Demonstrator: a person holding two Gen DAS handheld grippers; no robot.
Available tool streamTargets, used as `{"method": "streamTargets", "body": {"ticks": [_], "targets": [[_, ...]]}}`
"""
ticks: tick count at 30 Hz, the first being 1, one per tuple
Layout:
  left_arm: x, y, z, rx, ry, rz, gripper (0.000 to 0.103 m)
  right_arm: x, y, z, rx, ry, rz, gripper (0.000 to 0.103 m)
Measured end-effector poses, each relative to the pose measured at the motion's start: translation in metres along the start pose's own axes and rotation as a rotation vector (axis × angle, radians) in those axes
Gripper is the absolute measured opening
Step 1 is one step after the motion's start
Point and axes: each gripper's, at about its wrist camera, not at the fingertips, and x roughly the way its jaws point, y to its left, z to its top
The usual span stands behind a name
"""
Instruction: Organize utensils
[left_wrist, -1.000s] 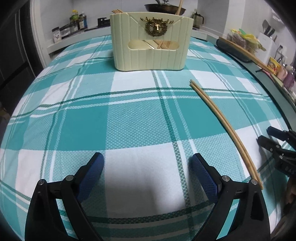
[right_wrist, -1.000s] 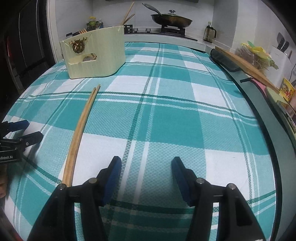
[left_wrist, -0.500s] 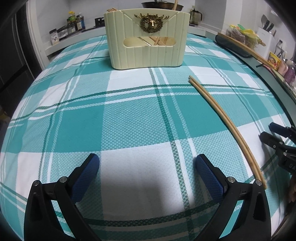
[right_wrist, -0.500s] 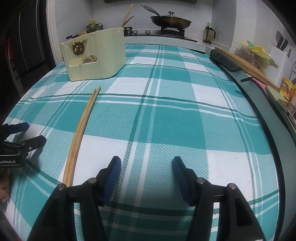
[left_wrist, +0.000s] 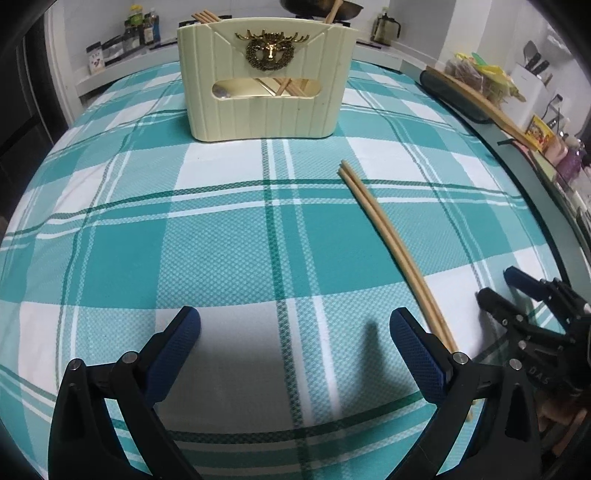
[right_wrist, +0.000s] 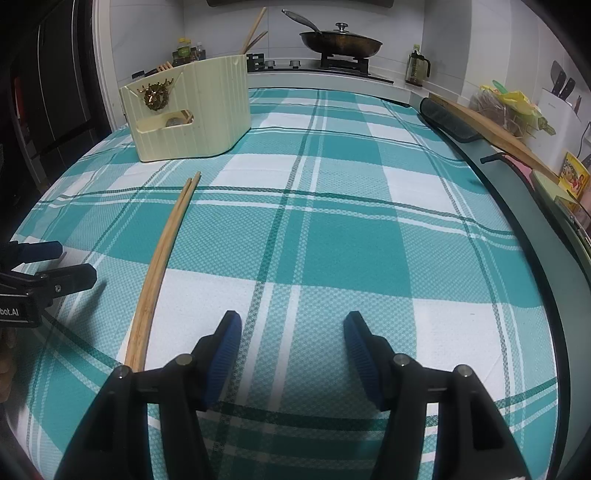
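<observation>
The left gripper (left_wrist: 295, 328) has drawn nearer the cream utensil holder (left_wrist: 264, 79), jaws wide apart and empty. Two chopsticks (left_wrist: 388, 240) lie together before the holder, to its right. The right gripper (right_wrist: 292, 334) stands apart, empty. Lettering reads "bot.AI".

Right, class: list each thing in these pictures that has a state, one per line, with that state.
Left gripper: open, empty.
Right gripper: open, empty.
Chopstick pair: lying flat on the tablecloth, untouched.
Cream utensil holder: upright, holding chopsticks.
Frying pan: lid on, on the stove.
</observation>
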Motion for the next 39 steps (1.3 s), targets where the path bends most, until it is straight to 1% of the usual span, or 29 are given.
{"method": "streamTargets", "body": {"ticks": [4, 10, 14, 16, 18, 21, 24, 25, 26, 27, 29, 31, 32, 33, 34, 35, 36, 39], "targets": [[0.002, -0.011, 0.008, -0.025, -0.013, 0.012, 0.102, 0.000, 0.000, 0.000, 0.000, 0.000, 0.000, 0.060], [0.016, -0.028, 0.011, -0.022, -0.024, 0.050, 0.102, 0.000, 0.000, 0.000, 0.001, 0.000, 0.001, 0.060], [0.021, -0.034, 0.012, -0.013, -0.029, 0.061, 0.102, 0.000, 0.000, 0.000, 0.001, 0.000, 0.001, 0.060], [0.024, -0.036, 0.011, -0.007, -0.026, 0.079, 0.102, 0.000, 0.000, 0.000, 0.001, 0.000, 0.001, 0.060], [0.026, -0.037, 0.011, -0.012, -0.029, 0.075, 0.103, 0.000, -0.001, 0.000, 0.001, 0.000, 0.001, 0.060], [0.027, -0.040, 0.012, -0.006, -0.036, 0.091, 0.103, 0.000, -0.001, 0.000, 0.002, 0.000, 0.002, 0.060], [0.030, -0.041, 0.014, -0.006, -0.022, 0.099, 0.103, -0.001, -0.001, 0.000, 0.002, -0.001, 0.003, 0.060], [0.032, -0.043, 0.013, 0.006, -0.011, 0.128, 0.103, 0.000, 0.000, 0.000, 0.003, -0.001, 0.003, 0.060], [0.033, -0.044, 0.012, 0.016, -0.013, 0.140, 0.103, 0.000, 0.000, 0.000, 0.003, -0.001, 0.004, 0.060], [0.033, -0.044, 0.012, 0.014, -0.018, 0.144, 0.103, 0.000, 0.000, 0.000, 0.003, -0.001, 0.004, 0.060], [0.033, -0.043, 0.014, 0.002, -0.004, 0.144, 0.102, 0.000, 0.000, 0.000, 0.003, 0.000, 0.004, 0.061], [0.030, -0.044, 0.013, 0.012, 0.000, 0.133, 0.092, 0.000, 0.000, 0.000, 0.004, -0.001, 0.006, 0.061], [0.026, -0.045, 0.012, 0.030, -0.005, 0.128, 0.080, 0.000, 0.000, 0.000, 0.007, -0.001, 0.009, 0.061], [0.022, -0.047, 0.011, 0.051, -0.008, 0.119, 0.064, 0.000, -0.001, 0.000, 0.010, -0.002, 0.015, 0.061], [0.019, -0.049, 0.009, 0.075, -0.010, 0.100, 0.054, 0.000, -0.002, 0.000, 0.015, -0.003, 0.023, 0.062], [0.017, -0.049, 0.007, 0.096, -0.004, 0.071, 0.034, -0.001, -0.003, 0.000, 0.023, -0.005, 0.033, 0.062], [0.015, -0.049, 0.005, 0.110, 0.000, 0.048, 0.018, -0.002, -0.005, 0.000, 0.032, -0.009, 0.045, 0.062], [0.007, -0.040, -0.002, 0.131, -0.003, 0.027, 0.012, -0.010, -0.002, 0.003, 0.025, 0.000, 0.076, 0.062]]}}
